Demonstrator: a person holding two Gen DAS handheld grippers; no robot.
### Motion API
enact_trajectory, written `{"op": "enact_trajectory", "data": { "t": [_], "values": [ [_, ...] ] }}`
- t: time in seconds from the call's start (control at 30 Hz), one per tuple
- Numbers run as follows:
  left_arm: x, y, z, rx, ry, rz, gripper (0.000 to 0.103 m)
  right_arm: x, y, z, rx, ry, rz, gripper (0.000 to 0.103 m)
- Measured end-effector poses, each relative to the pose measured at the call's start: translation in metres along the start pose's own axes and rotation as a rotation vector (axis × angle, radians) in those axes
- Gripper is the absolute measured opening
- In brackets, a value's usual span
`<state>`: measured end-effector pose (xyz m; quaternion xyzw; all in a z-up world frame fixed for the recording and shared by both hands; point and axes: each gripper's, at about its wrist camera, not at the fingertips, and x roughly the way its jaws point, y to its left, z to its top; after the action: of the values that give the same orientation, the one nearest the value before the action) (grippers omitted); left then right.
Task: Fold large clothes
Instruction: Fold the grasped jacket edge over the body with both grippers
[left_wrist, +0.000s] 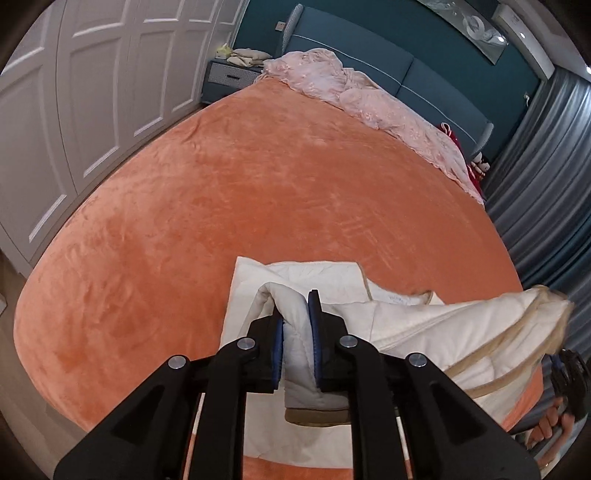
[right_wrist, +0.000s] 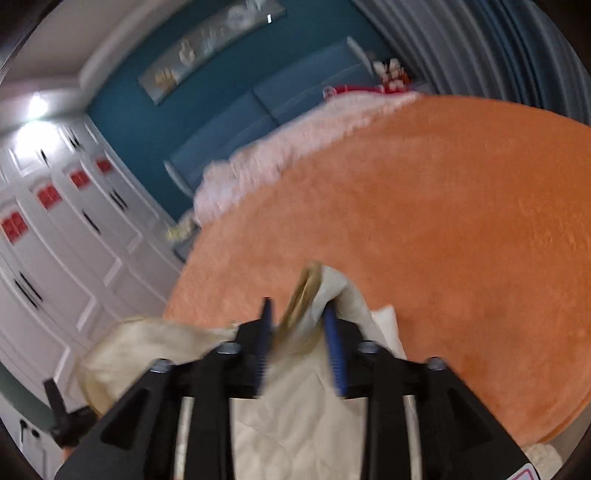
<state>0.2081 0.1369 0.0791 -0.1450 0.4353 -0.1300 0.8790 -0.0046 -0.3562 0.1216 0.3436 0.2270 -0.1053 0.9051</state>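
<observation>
A cream quilted garment (left_wrist: 424, 325) with tan trim lies partly folded at the near edge of the orange bed (left_wrist: 258, 192). My left gripper (left_wrist: 295, 314) is shut on a thick fold of it, held just above the bed. In the right wrist view my right gripper (right_wrist: 297, 317) is shut on the garment's (right_wrist: 295, 424) tan-trimmed edge, lifted above the bed (right_wrist: 443, 240); this view is blurred by motion. The right gripper also shows at the far right of the left wrist view (left_wrist: 569, 376).
A crumpled pink blanket (left_wrist: 369, 96) lies along the blue headboard (left_wrist: 369, 51). White wardrobe doors (left_wrist: 92, 92) stand on the left, a nightstand (left_wrist: 229, 77) at the far corner, grey curtains (left_wrist: 546, 184) on the right. Red items (left_wrist: 476, 166) sit by the headboard's right end.
</observation>
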Motion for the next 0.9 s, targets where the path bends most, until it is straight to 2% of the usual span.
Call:
{"op": "enact_trajectory", "data": {
  "t": [0.03, 0.1, 0.2, 0.23, 0.27, 0.3, 0.33, 0.37, 0.4, 0.57, 0.67, 0.77, 0.9],
  "values": [
    [-0.003, 0.001, -0.001, 0.003, 0.001, -0.011, 0.016, -0.010, 0.002, 0.000, -0.019, -0.052, -0.014, 0.062],
    [-0.005, -0.002, -0.002, 0.025, 0.003, -0.029, 0.018, -0.022, 0.008, -0.001, -0.092, -0.101, -0.049, 0.065],
    [-0.002, -0.004, -0.005, 0.044, -0.018, -0.017, 0.022, -0.014, 0.011, -0.006, -0.176, -0.051, -0.088, 0.065],
    [-0.003, -0.003, -0.006, 0.043, -0.037, -0.015, 0.031, -0.010, 0.012, -0.009, -0.191, -0.037, -0.095, 0.065],
    [-0.006, -0.003, -0.006, 0.047, -0.081, 0.019, 0.043, -0.007, 0.011, -0.013, -0.207, -0.020, -0.101, 0.065],
    [-0.014, -0.003, -0.006, 0.060, -0.148, 0.071, 0.069, -0.001, 0.009, -0.019, -0.222, 0.005, -0.110, 0.065],
    [-0.023, -0.003, -0.006, 0.075, -0.220, 0.109, 0.084, 0.002, 0.006, -0.022, -0.228, 0.023, -0.117, 0.065],
    [-0.031, -0.002, -0.003, 0.082, -0.266, 0.118, 0.085, 0.005, 0.003, -0.026, -0.229, 0.039, -0.123, 0.065],
    [-0.033, 0.000, 0.001, 0.078, -0.262, 0.113, 0.085, 0.010, 0.000, -0.030, -0.228, 0.059, -0.128, 0.065],
    [-0.009, 0.006, 0.015, 0.083, -0.135, 0.095, 0.085, 0.036, -0.010, -0.049, -0.194, 0.139, -0.142, 0.065],
    [0.028, 0.014, 0.012, 0.050, 0.005, 0.039, 0.089, 0.054, -0.016, -0.051, -0.180, 0.177, -0.158, 0.066],
    [0.063, 0.023, 0.008, 0.013, 0.094, 0.016, 0.089, 0.074, -0.023, -0.052, -0.159, 0.207, -0.187, 0.070],
    [0.101, 0.021, 0.004, 0.017, 0.161, 0.022, 0.089, 0.103, -0.034, -0.046, -0.112, 0.242, -0.219, 0.070]
  ]
}}
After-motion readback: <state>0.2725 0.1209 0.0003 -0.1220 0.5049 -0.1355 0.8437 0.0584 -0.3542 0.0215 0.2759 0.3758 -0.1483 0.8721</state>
